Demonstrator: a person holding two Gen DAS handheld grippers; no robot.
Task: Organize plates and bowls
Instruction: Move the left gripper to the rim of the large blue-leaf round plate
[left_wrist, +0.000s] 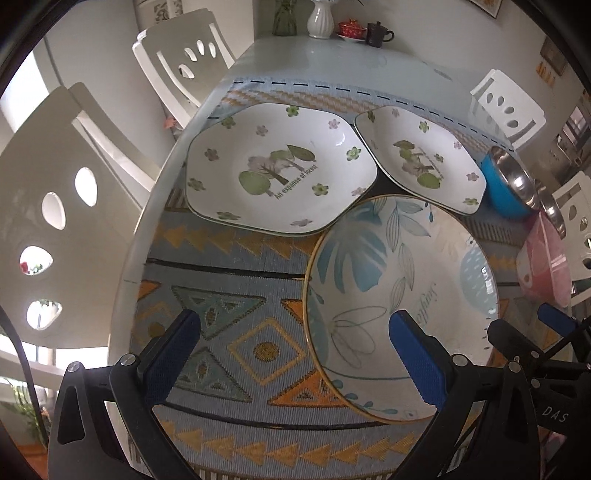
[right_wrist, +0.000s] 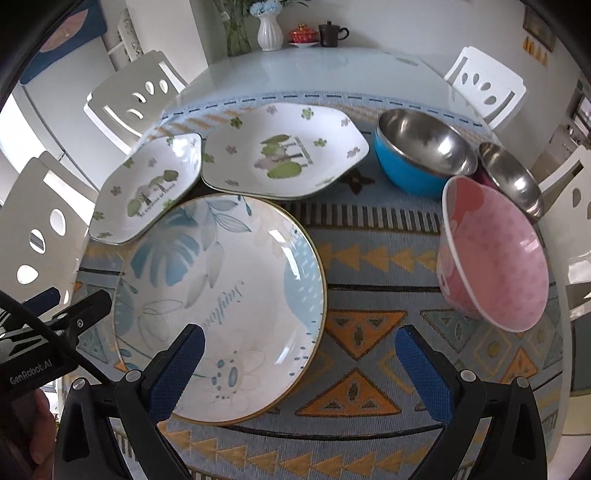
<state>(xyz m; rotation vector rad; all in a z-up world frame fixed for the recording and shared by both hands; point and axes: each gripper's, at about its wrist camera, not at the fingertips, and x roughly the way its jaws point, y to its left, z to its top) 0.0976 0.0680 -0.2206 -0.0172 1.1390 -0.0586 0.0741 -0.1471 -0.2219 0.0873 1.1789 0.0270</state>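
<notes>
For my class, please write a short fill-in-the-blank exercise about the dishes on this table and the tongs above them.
1. The round plate has a leaf pattern in the colour ____.
2. The words "An expanse of forest" are printed on a plate decorated with green ____.
3. The bowl closest to the right tongs is coloured ____.
4. Both the left tongs and the right tongs are ____, holding nothing.

Missing words: blue; trees; pink; open

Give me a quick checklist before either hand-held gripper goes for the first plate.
1. Left hand-held gripper open, holding nothing: ok.
2. Right hand-held gripper open, holding nothing: ok.
3. Round plate lies flat on the mat: ok.
4. Round plate's rim clear of the two flowered plates: cannot tell.
5. Pink bowl upright: not ok, tilted.
6. Blue bowl empty: ok.
</notes>
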